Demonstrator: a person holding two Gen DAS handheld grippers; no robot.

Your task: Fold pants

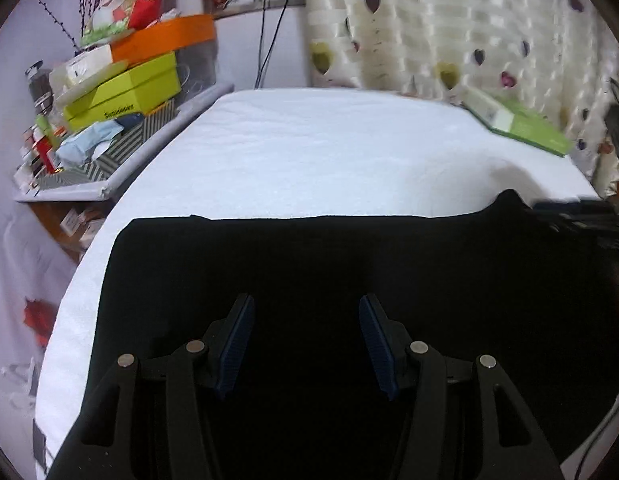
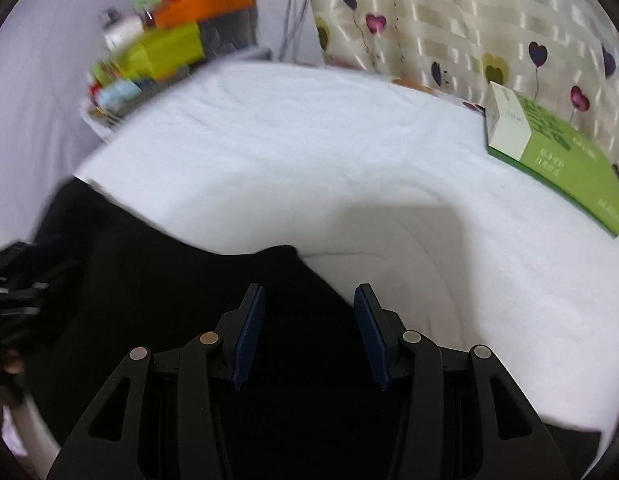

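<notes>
Hovering over the black pants, spread flat on the white-covered table. Left gripper gaping, pads clear of the cloth, nothing pinched. Right gripper likewise parted, unloaded, above the pants' edge. Over by the heart-print curtain, a green box.

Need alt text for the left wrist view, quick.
Left gripper, jaws open and empty, hovers over black pants spread on a white-covered table. Stacked boxes sit far left; a green box far right.
</notes>
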